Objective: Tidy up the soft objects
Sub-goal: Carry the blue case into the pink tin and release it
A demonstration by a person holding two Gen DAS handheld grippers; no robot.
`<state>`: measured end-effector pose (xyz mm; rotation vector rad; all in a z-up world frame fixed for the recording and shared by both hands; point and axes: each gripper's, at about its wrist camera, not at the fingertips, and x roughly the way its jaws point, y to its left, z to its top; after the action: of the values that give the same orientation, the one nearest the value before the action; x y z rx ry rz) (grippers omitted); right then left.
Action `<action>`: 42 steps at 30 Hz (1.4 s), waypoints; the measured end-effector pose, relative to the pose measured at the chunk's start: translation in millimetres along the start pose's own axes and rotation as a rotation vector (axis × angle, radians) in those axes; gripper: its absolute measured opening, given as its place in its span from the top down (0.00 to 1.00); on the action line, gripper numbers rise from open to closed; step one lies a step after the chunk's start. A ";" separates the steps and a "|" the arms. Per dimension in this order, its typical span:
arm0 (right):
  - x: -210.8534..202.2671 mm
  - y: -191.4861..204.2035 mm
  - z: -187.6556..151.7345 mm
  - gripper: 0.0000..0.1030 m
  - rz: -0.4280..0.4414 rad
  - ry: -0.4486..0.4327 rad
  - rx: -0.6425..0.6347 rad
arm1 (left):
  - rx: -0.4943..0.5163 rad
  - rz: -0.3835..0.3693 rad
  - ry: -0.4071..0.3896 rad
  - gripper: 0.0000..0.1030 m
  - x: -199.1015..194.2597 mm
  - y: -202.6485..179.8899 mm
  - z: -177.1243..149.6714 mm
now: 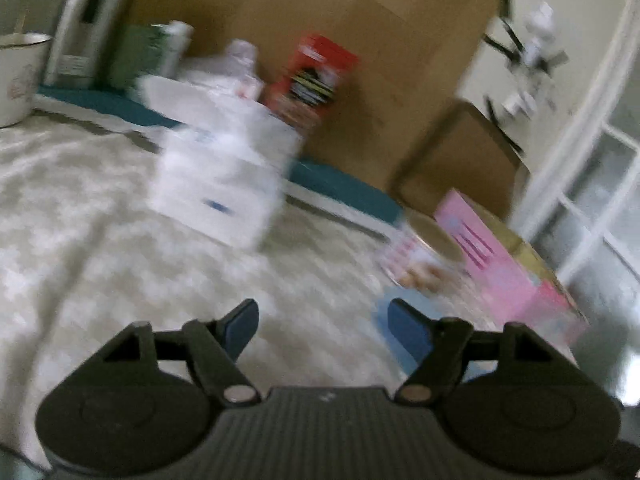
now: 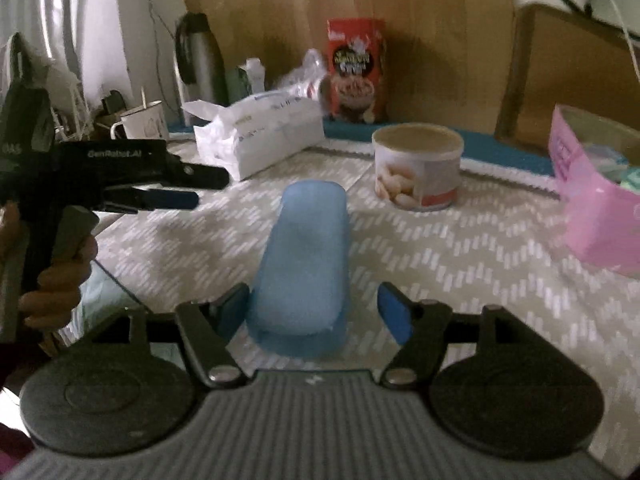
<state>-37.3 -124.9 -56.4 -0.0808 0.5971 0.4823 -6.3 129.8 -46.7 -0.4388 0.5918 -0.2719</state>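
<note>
**Blue slipper between the parted jaws of the right tongs, on a patterned tablecloth**

The table [image 2: 460, 248], covered by a grey-and-white zigzag cloth, carries everything shown. Along its far edge stand a white paper pack [image 2: 260, 136], a red cereal box [image 2: 357, 70] and a steel flask [image 2: 199, 56]; a white mug [image 2: 146, 122] sits toward the far left corner. At the right edge lies an open pink box [image 2: 592, 196], with soft items partly visible inside, probably the place for soft things. A round tin [image 2: 418, 168] stands between the pink box and the table's middle.

The task's thing, a soft blue slipper [image 2: 306, 264], lies sole-up near the near edge, heel end toward the camera. The right tongs [image 2: 312, 312] are wide: the left pad sits just beside the heel, perhaps brushing it, and the right pad stands clear. Nothing is held. The left tongs [image 1: 322, 330] are likewise wide and empty, over bare cloth; in the right wrist view they appear at the left edge, held by a hand [image 2: 60, 276]. The left wrist view is blurred.

The step in hand is judged to be seizing the slipper. To do it well, centre the heel between the pads, close across its narrow width, and press only enough to hold, since foam yields. Lift clear of the tin when carrying toward the pink box.
</note>
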 end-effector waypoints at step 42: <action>-55.3 -193.6 11.4 0.36 -0.373 -0.392 0.217 | 0.452 -0.222 0.209 0.29 202.7 -327.8 12.7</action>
<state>17.7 -317.0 -28.5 0.1066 0.2359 0.0625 123.2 -227.0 20.8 -0.0360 0.6643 -0.6539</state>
